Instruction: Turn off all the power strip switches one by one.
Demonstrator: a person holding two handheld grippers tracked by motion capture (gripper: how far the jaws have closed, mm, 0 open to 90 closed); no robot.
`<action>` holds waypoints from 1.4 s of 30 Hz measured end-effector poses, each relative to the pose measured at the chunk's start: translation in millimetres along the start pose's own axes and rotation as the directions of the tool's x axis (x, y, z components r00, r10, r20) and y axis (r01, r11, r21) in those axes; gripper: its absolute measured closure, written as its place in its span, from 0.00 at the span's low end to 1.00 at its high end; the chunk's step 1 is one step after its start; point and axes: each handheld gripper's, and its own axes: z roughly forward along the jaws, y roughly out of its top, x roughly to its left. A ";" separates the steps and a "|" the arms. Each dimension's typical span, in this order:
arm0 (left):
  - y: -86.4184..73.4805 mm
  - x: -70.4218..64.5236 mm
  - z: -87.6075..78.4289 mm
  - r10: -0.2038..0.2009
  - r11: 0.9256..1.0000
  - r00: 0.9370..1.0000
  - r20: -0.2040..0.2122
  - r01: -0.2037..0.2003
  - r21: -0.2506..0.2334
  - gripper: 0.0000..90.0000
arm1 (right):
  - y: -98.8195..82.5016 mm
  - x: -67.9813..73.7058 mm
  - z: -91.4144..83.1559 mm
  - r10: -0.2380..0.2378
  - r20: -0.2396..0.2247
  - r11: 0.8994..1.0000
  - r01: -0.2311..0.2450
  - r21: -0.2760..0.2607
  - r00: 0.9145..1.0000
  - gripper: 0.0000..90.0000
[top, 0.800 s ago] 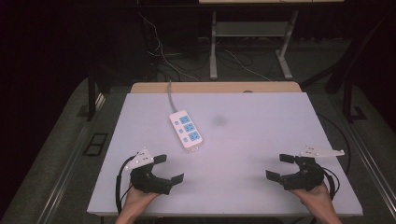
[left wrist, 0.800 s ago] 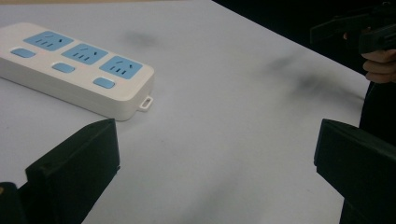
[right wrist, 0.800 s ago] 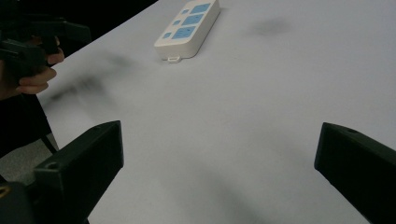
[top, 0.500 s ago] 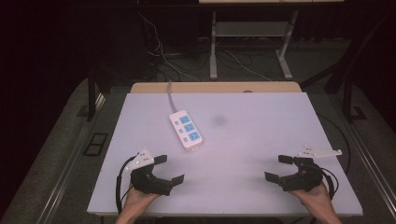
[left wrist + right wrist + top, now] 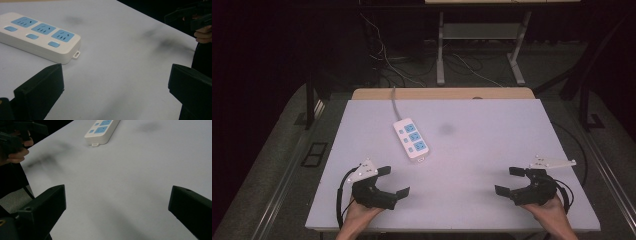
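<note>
A pale bench (image 5: 492,150) stands in a dark room with cables on the floor behind. The power strip (image 5: 411,139) lies left of centre, well apart from both near-edge grippers. The left gripper (image 5: 393,181) and right gripper (image 5: 508,181) hold their fingers wide apart, gripping nothing; bare surface lies between them.

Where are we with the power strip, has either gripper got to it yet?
Nothing looks done. The power strip lies flat on the table, untouched. The left gripper and right gripper rest open near the front edge, holding nothing. Reaching and handling the strip is all left.
</note>
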 end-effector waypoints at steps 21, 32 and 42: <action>23.0 6.6 1.6 -0.004 0.999 1.000 0.009 0.004 0.040 0.00 | -0.5 -0.2 2.5 -0.001 -0.010 1.000 0.002 0.028 1.000 0.01; 37.6 16.3 3.1 -0.008 0.998 1.000 0.018 0.007 0.055 0.00 | -1.0 -1.7 1.9 0.001 -0.014 1.000 -0.001 0.021 1.000 0.01; 52.3 23.2 9.5 0.010 0.996 1.000 0.028 -0.013 0.085 0.00 | -1.5 -1.7 2.5 0.002 -0.016 1.000 -0.001 0.024 1.000 0.01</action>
